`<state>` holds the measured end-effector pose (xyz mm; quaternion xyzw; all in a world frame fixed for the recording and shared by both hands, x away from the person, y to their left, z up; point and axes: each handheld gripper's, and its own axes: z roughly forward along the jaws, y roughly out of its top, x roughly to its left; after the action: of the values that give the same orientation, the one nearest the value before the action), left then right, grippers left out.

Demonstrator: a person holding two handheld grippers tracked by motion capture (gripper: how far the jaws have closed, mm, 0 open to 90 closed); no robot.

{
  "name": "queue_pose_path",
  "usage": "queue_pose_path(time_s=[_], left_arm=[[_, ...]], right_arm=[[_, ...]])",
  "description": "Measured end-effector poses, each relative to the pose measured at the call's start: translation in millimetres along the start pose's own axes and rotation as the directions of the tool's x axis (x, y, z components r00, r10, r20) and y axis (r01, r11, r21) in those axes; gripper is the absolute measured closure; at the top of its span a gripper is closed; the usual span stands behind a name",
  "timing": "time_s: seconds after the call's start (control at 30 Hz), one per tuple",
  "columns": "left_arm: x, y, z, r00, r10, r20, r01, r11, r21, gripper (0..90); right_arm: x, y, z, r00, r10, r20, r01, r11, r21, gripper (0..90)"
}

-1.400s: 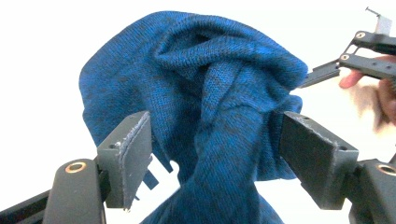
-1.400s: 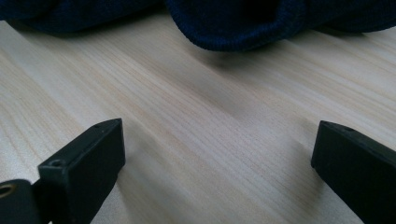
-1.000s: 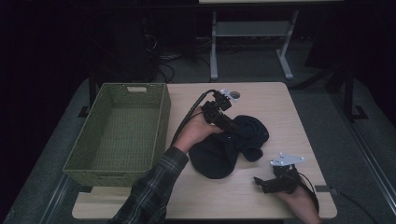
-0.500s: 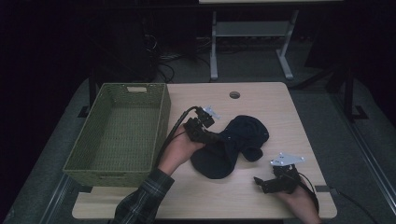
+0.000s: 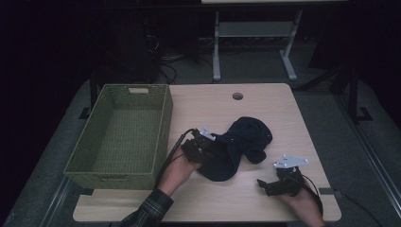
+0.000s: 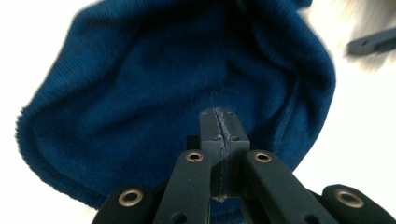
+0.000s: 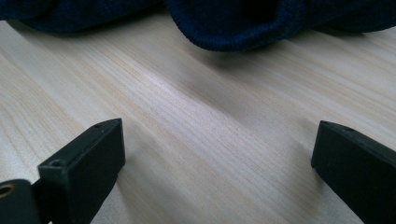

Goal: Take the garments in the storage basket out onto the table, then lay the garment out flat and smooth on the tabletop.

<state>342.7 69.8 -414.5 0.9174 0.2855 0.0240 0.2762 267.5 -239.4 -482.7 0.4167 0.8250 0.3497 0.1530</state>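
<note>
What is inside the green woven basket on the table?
The basket looks empty: its woven floor shows bare. The near wall hides a strip of floor. The dark blue hat lies outside it.

The dark blue knitted hat (image 5: 236, 146) is lying crumpled on the table, spreading away from my left tongs (image 5: 204, 150), which are pinching a fold of its fabric at the edge nearest my left hand. In the left gripper view the hat (image 6: 177, 88) is showing fine ribbing and a thicker rolled rim curving round its outer edge, and its cloth is bunching up just beyond the closed tips. It is sitting between my two tongs, with its nearest rolled rim (image 7: 233, 28) resting flat on the wood a little beyond my right tongs (image 5: 267, 185), not touching them.
</note>
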Motion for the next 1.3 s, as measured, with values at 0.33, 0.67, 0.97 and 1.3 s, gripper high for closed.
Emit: queue_pose_path(time_s=[0.33, 0.67, 0.97, 1.3], left_arm=[[1.3, -13.6, 17.6, 0.9999, -0.008, -0.012, 0.009, 0.9997, 0.023, 90.0], [5.5, -21.3, 26.8, 0.9996, -0.026, 0.012, 0.026, 0.9989, 0.039, 90.0], [8.0, -21.4, 26.9, 0.9992, -0.028, 0.029, 0.027, 0.9989, 0.038, 90.0], [11.3, -22.3, 26.8, 0.9983, -0.03, 0.049, 0.028, 0.999, 0.034, 90.0]], right_arm=[[-0.4, 0.0, 0.1, 1.0, -0.005, 0.0, 0.005, 1.0, -0.002, 2.6], [1.2, 0.6, -1.1, 1.0, -0.001, 0.001, 0.001, 1.0, 0.011, 2.6], [-8.8, 8.2, -15.7, 0.9999, -0.003, 0.012, 0.003, 1.0, 0.0, 7.9], [-34.3, 18.8, -36.6, 0.9978, 0.055, 0.037, -0.054, 0.998, -0.04, 14.2]])
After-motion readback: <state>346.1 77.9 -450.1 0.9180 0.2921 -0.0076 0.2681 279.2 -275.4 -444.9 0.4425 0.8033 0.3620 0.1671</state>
